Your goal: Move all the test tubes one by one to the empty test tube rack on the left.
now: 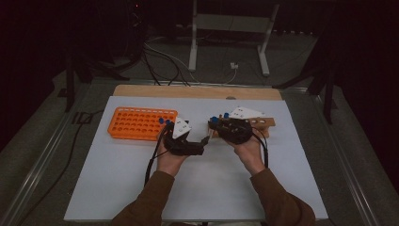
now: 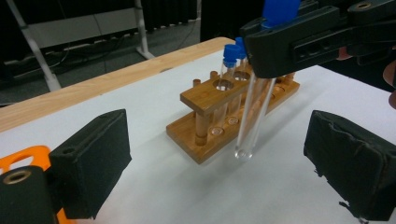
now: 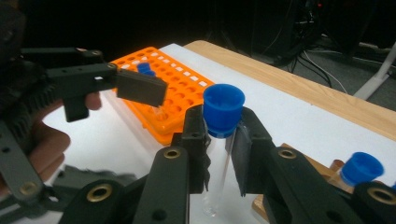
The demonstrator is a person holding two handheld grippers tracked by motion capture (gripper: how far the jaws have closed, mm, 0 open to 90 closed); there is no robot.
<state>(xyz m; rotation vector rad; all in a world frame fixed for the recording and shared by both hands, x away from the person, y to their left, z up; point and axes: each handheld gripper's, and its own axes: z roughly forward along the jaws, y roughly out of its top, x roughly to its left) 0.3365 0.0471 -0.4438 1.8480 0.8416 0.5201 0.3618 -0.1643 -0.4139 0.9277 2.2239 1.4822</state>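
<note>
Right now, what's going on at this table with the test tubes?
A person works with a gripper in each hand. The right gripper is clamped on a clear test tube with a blue cap, holding it upright above the white table beside the wooden rack, which holds more capped tubes. The left gripper, jaws open with nothing between the pads, faces the held tube. An orange rack sits to the left with capped tubes at its right end.
</note>
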